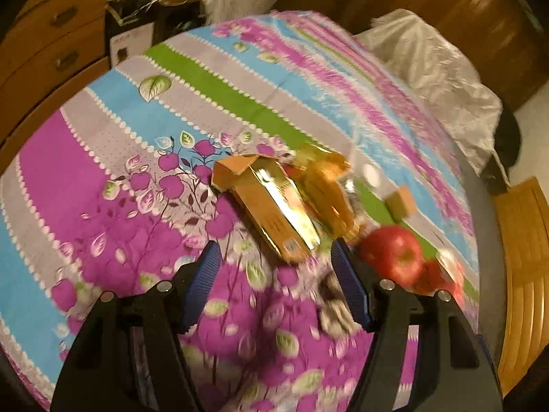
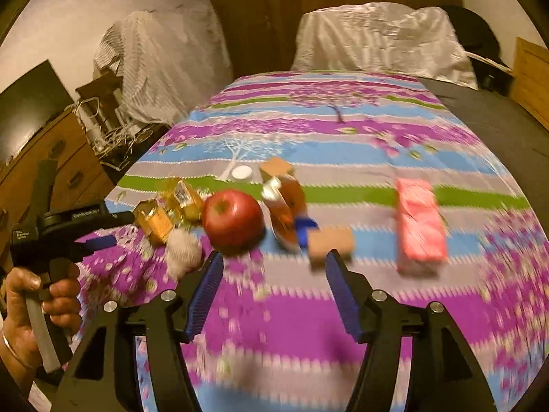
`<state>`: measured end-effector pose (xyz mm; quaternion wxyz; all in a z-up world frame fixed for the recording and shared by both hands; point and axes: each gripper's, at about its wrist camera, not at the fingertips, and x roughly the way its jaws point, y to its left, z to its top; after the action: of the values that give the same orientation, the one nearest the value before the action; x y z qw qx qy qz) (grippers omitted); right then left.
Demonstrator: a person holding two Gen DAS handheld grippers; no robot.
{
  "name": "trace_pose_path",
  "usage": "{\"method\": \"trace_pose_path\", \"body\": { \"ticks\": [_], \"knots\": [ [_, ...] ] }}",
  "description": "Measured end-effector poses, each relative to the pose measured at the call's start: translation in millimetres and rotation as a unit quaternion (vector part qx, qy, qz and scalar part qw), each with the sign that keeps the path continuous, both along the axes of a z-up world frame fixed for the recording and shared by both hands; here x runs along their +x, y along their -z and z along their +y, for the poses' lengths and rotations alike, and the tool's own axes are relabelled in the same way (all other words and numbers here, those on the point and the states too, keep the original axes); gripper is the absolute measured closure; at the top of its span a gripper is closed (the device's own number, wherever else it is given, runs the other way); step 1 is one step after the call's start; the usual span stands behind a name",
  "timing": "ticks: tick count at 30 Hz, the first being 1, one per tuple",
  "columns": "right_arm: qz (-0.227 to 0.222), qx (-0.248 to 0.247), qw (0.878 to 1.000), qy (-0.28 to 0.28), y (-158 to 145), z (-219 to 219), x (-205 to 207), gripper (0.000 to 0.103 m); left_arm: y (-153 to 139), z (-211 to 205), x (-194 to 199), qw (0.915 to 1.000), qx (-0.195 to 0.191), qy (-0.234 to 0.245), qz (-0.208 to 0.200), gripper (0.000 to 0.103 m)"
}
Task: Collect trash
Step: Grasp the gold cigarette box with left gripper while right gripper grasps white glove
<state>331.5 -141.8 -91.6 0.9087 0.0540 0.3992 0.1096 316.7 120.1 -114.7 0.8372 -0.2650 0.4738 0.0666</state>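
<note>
Black gripper frames, ribbed blue fingers (image 2: 206, 295), silver screws.

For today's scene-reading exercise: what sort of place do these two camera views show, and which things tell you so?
Probably a room in a home, perhaps a bedroom. A floral striped cloth covers the table or bed, a wooden chest of drawers stands beside it, and furniture draped in a white sheet stands at the far end.

The left black tongs with blue ribbed pads (image 1: 274, 261) point downward, their jaws apart with nothing between them. The right black tongs with blue pads (image 2: 274, 267) stand equally wide and empty. A bare hand (image 2: 37, 305) grips the left tool's handle.
</note>
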Motion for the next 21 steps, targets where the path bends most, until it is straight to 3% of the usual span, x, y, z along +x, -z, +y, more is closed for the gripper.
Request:
{"method": "trace_pose_path", "body": {
  "ticks": [6,7,8,9,10,11,12,16,21],
  "knots": [
    [0.024,0.007,1.0,-0.015,24.8,20.6,66.9,0.04,21.5,5.3,23.4,0.9988,-0.023,-0.024,0.035,0.039],
    [0.031,-0.002,0.999,-0.019,31.3,26.0,78.0,0.04,26.3,6.1,24.9,0.9983,-0.03,-0.028,0.043,0.045],
    [0.036,-0.008,0.999,-0.02,36.1,29.7,83.1,0.046,30.8,7.1,25.7,0.9977,-0.035,-0.03,0.049,0.05],
    [0.044,-0.019,0.999,-0.018,43.3,33.0,92.3,0.069,33.9,8.5,25.5,0.9976,-0.035,-0.031,0.05,0.057],
    [0.057,-0.02,0.998,-0.018,49.8,34.2,99.9,0.081,34.8,10.9,25.3,0.998,-0.034,-0.031,0.044,0.079],
    [0.068,-0.014,0.997,-0.019,54.7,34.3,104.5,0.092,35.0,12.0,24.4,0.9982,-0.044,-0.023,0.035,0.081],
    [0.068,-0.011,0.997,-0.017,56.4,35.1,104.6,0.093,34.6,14.6,21.9,0.9979,-0.055,-0.015,0.03,0.086],
    [0.048,0.026,0.998,-0.027,41.6,33.7,83.2,0.094,30.3,23.6,1.1,0.9979,-0.059,-0.014,0.022,0.086],
    [0.047,0.088,0.994,-0.039,12.7,19.6,31.1,0.094,21.9,28.5,-42.0,0.9981,-0.055,0.004,0.028,0.086]
  ]
}}
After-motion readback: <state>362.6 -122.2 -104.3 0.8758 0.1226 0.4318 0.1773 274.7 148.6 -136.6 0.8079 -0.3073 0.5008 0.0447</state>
